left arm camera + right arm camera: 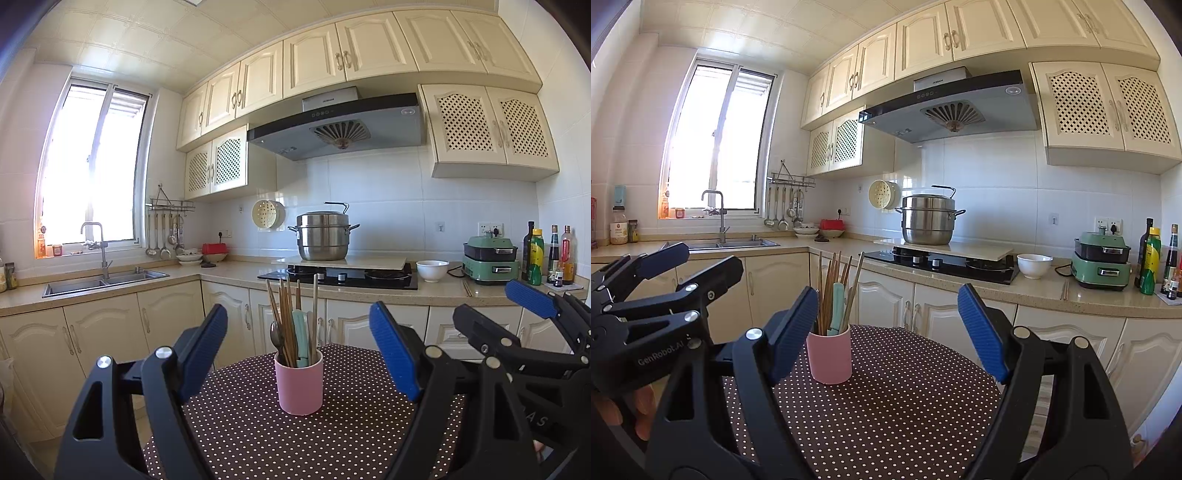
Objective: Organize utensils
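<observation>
Both the left gripper (299,347) and right gripper (888,328) stand wide open and empty, levelled for approach toward the pink cup (299,384) on the dotted tablecloth (258,424), which holds chopsticks (286,317) upright, handles accessible.

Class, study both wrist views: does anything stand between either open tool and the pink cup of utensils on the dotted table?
Nothing visible does. The pink cylindrical cup stands alone on the brown white-dotted tablecloth. Only bare cloth lies between it and the left tool and the right tool, both open and empty.
</observation>
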Available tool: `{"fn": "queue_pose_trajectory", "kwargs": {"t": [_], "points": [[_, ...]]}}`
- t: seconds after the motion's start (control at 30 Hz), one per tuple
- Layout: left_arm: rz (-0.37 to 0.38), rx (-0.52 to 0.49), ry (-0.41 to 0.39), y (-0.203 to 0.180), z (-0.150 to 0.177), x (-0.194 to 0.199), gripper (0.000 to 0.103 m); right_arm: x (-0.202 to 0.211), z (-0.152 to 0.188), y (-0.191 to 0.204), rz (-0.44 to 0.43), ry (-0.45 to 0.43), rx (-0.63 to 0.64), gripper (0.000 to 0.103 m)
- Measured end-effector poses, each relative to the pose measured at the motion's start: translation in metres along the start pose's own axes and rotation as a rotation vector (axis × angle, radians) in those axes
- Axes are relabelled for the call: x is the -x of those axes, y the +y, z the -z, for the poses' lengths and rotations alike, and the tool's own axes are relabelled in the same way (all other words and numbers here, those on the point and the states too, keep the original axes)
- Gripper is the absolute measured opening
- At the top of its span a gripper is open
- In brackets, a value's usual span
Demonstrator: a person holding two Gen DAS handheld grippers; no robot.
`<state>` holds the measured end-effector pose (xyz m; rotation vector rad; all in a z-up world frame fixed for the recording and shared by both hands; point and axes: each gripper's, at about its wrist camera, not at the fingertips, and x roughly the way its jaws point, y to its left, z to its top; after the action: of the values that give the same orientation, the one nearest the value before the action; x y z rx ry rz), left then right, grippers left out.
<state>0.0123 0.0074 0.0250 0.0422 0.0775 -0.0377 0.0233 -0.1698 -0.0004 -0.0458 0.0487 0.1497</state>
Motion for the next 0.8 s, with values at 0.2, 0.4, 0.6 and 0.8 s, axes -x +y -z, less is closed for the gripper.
{"fn": "queue_pose_trajectory", "kwargs": {"t": [0.2, 0.4, 0.6, 0.8], "points": [[0.002, 0.000, 0.003, 0.0003, 0.0002, 0.0001, 0.078, 0.0000, 0.0016, 0.0005, 0.002, 0.001, 0.000, 0.077], [0.003, 0.002, 0.003, -0.0005, 0.0013, -0.0009, 0.078, 0.0008, 0.0021, 0.0012, 0.004, -0.002, 0.002, 0.077], [0.001, 0.001, 0.005, -0.0008, 0.0013, -0.0017, 0.078, 0.0011, 0.0020, 0.0012, 0.005, -0.001, 0.003, 0.077], [0.001, -0.001, 0.003, -0.0008, 0.0015, -0.0017, 0.078, 0.0011, 0.0023, 0.0013, 0.005, -0.002, 0.003, 0.077]]}}
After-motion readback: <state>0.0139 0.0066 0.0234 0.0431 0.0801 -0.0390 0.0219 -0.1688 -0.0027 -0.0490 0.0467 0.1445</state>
